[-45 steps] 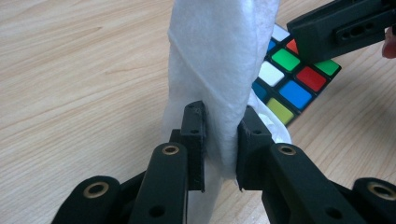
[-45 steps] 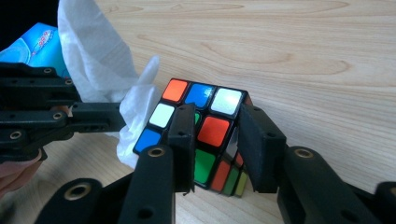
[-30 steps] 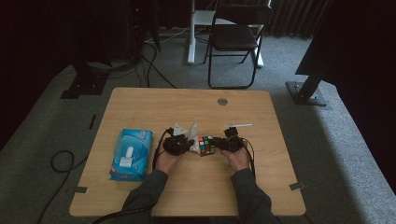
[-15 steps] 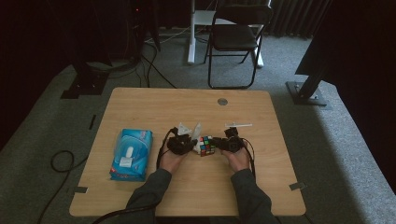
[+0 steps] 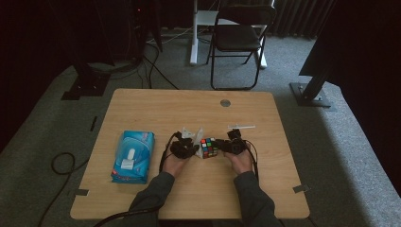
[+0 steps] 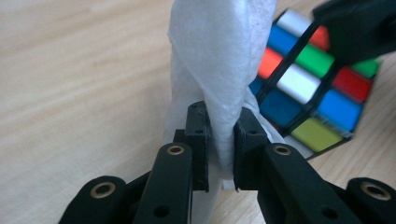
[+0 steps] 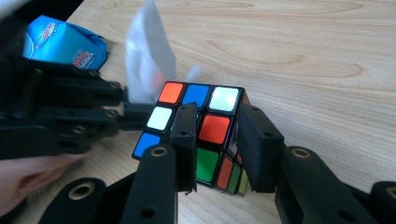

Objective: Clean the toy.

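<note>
Left gripper (image 6: 220,140) clamped on white wipe (image 6: 219,60), wipe standing upright between jaws, pressed against side of puzzle cube (image 6: 310,93). Right gripper (image 7: 215,140) straddles cube corner (image 7: 201,126), jaws at its faces; firm grasp or loose contact: cannot tell. Cube sits on wooden table (image 5: 156,109) near centre, between both grippers (image 5: 209,147). Blue wipe pack (image 5: 133,156) lies flat at table left, well apart from cube.

White wipe (image 6: 215,70), multicoloured cube (image 7: 201,126), blue packet (image 5: 133,156)
</note>
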The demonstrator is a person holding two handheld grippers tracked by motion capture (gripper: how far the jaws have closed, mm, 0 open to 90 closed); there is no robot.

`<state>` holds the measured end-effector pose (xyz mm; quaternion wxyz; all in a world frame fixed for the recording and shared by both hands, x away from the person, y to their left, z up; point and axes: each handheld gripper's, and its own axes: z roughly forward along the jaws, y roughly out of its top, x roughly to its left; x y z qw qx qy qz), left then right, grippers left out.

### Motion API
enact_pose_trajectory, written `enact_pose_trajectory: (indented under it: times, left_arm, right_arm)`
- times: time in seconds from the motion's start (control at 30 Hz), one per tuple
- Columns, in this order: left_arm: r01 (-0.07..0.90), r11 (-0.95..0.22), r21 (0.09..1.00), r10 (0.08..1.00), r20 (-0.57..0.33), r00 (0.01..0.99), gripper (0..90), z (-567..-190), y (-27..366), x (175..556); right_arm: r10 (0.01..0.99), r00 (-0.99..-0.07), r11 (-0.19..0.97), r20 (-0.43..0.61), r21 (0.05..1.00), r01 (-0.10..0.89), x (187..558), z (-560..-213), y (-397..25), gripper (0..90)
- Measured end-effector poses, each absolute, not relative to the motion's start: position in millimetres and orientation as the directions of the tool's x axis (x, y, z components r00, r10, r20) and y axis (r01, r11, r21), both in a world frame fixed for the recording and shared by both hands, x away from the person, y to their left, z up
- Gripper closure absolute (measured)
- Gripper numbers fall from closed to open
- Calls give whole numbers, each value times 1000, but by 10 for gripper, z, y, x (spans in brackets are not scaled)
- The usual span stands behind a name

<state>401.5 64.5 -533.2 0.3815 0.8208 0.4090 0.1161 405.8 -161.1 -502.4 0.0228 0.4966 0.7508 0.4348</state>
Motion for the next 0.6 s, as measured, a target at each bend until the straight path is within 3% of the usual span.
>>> enact_pose_trajectory:
  times: [0.33, 0.6]
  left_arm:
    - [586, -380, 716, 763, -115, 636, 794, -5363, 650, 4004]
    - [542, -345, 766, 751, -121, 649, 794, -5071, 672, 3889]
  right_arm:
    - [766, -505, 127, 399, 676, 726, 4057, -5025, -1611, 688]
    - [765, -502, 122, 403, 675, 728, 4056, -5029, -1615, 687]
